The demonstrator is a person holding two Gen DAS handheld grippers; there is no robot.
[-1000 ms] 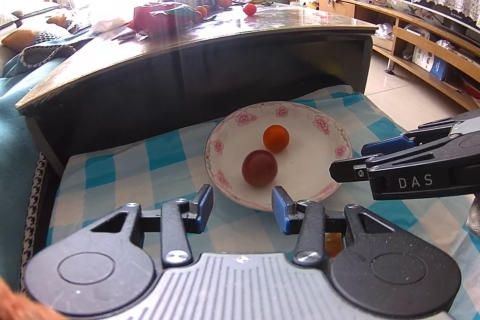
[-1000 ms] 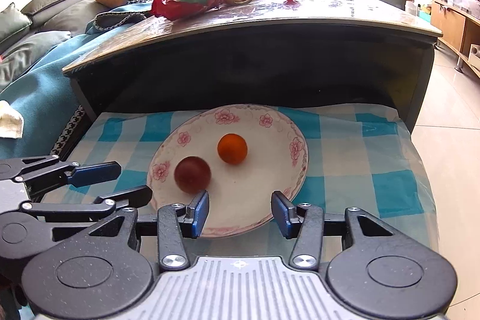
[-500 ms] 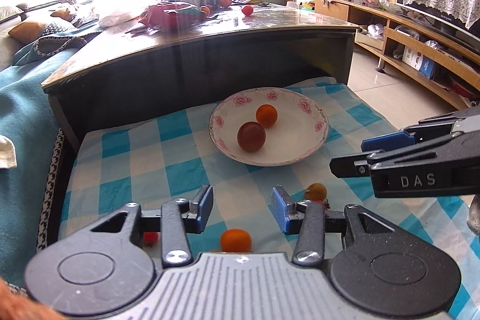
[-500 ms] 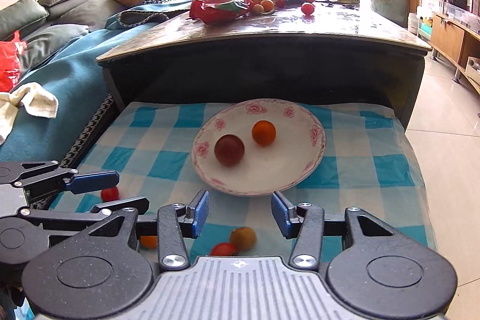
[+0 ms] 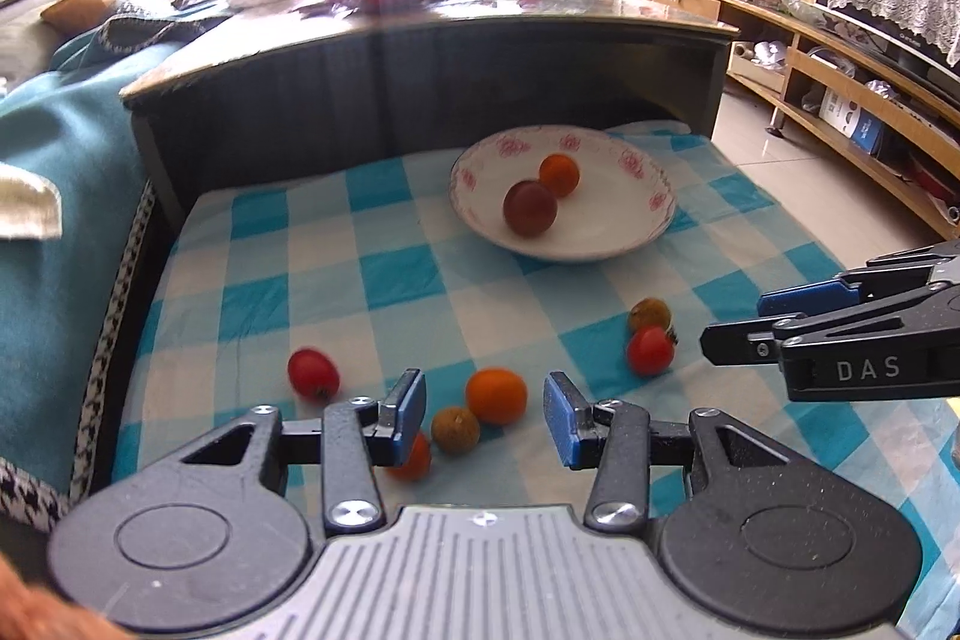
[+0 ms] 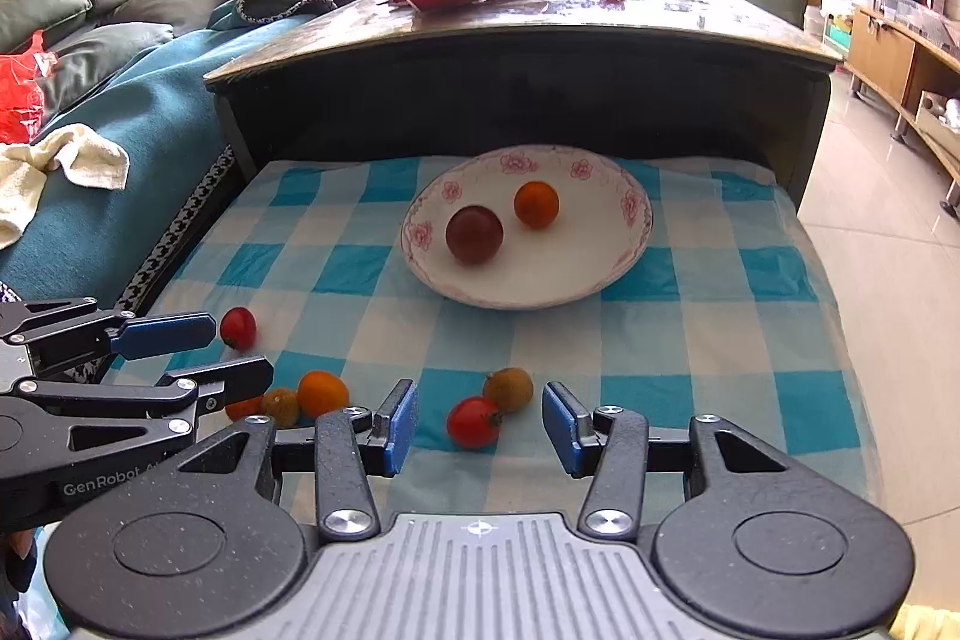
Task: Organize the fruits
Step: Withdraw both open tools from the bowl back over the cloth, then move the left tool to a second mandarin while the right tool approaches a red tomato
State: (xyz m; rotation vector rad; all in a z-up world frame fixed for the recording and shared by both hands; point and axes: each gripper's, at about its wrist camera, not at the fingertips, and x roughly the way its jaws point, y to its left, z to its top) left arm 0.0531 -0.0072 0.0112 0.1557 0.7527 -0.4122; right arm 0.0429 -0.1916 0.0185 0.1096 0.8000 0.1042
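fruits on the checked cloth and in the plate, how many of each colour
Dark red: 1, round dark red fruit in the white floral plate
Orange: 3, one in the plate, two on the blue checked cloth
Bright red: 2
Brownish: 2
Total: 8

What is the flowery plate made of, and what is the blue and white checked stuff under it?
The plate looks like glazed ceramic or porcelain: smooth white, slightly shiny, with printed pink flowers round the rim. It could be melamine; the look alone cannot settle that. The checked cover looks like woven cotton cloth: matte, soft, with small wrinkles.
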